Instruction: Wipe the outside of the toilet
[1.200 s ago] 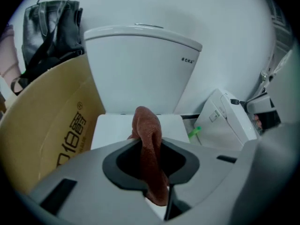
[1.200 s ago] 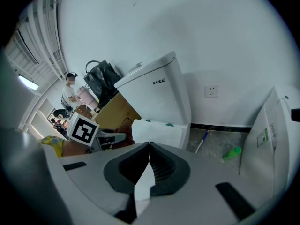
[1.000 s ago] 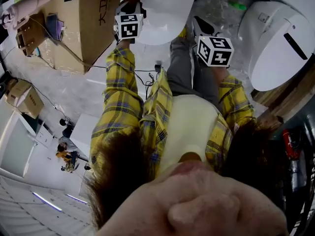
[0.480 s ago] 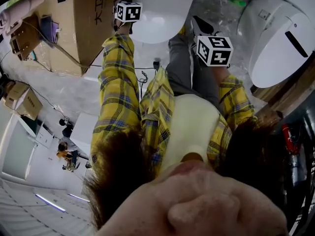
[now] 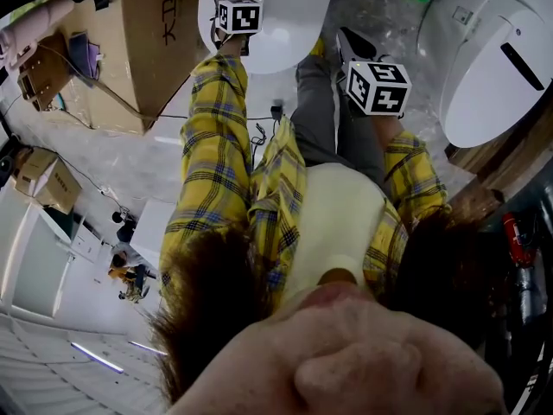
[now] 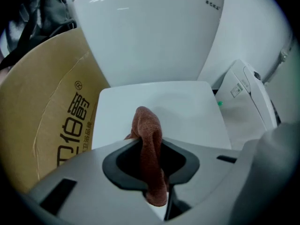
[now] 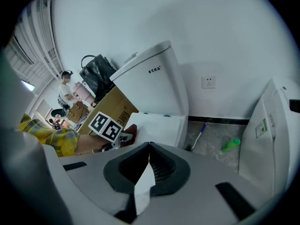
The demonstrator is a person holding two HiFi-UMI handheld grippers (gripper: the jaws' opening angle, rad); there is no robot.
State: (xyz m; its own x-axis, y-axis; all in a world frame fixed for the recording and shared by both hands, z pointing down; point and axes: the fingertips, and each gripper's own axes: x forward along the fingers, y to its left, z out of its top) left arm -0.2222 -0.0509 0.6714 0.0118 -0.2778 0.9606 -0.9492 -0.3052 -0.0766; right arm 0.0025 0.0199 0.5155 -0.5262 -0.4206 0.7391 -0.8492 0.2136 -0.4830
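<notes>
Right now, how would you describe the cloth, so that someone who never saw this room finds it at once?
Find the white toilet beside the big cardboard box. Over its closed lid hangs the left gripper, jaws shut on a reddish-brown cloth that sticks up between them. It is the only dark, fuzzy thing against that smooth white porcelain.

A bare, storeroom-like indoor space, not a fitted bathroom: a white toilet (image 7: 154, 88) stands loose at centre on a rough concrete floor (image 7: 213, 137), with a second toilet (image 5: 484, 76) at upper right. A large printed cardboard box (image 6: 47, 116) sits just beside it at left, smaller cartons (image 5: 50, 178) lie at the far left, and the plain white wall holds one wall socket (image 7: 208, 82).
</notes>
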